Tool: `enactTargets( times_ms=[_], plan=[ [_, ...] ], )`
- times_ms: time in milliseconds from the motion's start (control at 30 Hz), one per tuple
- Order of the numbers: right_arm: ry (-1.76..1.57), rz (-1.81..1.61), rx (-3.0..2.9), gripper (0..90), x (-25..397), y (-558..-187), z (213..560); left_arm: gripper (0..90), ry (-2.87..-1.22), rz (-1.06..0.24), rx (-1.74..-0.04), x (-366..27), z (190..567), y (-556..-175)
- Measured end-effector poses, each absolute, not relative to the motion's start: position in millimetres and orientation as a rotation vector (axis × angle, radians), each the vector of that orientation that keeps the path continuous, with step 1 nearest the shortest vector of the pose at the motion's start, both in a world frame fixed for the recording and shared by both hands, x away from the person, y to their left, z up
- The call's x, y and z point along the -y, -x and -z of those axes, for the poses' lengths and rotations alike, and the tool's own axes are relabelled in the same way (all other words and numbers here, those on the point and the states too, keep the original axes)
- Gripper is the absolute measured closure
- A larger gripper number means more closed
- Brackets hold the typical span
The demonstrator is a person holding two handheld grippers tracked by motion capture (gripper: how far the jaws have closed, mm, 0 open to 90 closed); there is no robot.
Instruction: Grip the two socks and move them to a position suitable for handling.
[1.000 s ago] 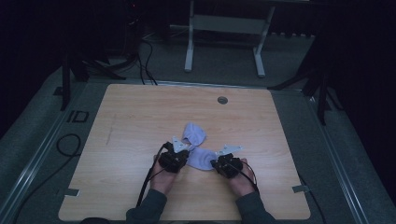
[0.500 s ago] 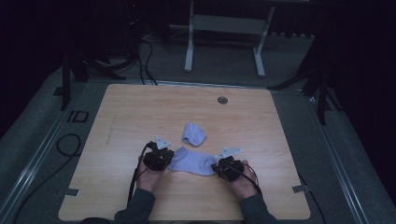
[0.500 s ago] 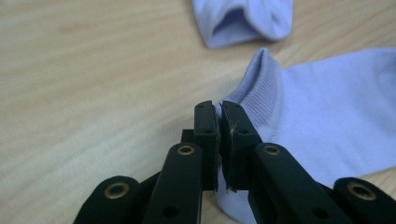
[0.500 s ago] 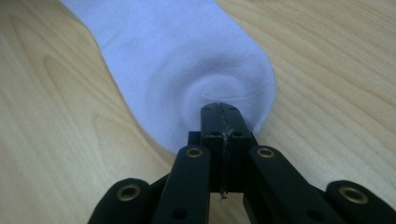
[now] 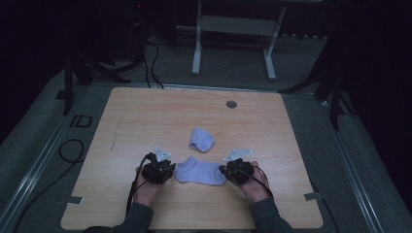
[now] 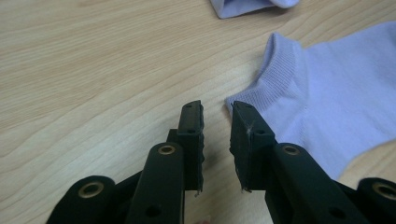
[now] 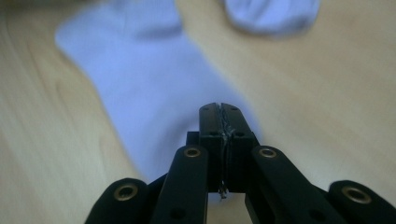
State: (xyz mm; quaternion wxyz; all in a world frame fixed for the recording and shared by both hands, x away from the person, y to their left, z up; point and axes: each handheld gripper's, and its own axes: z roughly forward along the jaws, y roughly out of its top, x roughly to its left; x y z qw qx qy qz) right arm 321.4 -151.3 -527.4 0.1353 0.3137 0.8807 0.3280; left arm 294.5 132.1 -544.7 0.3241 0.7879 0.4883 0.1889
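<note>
Wooden table [image 5: 145, 116] under dim light, dark floor beyond its far edge. Near the front edge, midway along it, a pale lilac sock [image 5: 200, 172] lies flat – stretched between the two claws. Left claw [image 6: 216, 122] is narrowly parted, its tips just beside the sock's ribbed cuff and gripping nothing. Right claw [image 7: 220, 116] is closed at the sock's other end; whether cloth is pinched there I cannot tell. A second sock [image 5: 201, 139], bunched up, sits just behind the flat one – toward the table's centre
</note>
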Motion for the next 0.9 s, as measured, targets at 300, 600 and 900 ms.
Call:
enactTargets(
  times_ms=[300, 600, 900],
  plan=[
    [-0.982, -0.954, -2.440, 89.7, 121.5, -387.0, 513.3, 70.9, -2.068, -0.491, -1.307, -138.4, 552.8, -299.2],
    [-1.035, -0.888, -2.462, 89.5, 96.5, -432.6, 528.1, 70.6, -2.061, -0.497, -1.318, -141.2, 553.1, -300.0],
    [-1.059, -0.838, -2.500, 89.6, 101.2, -430.5, 544.7, 70.4, -2.054, -0.497, -1.325, -142.6, 553.0, -299.5]
  ],
)
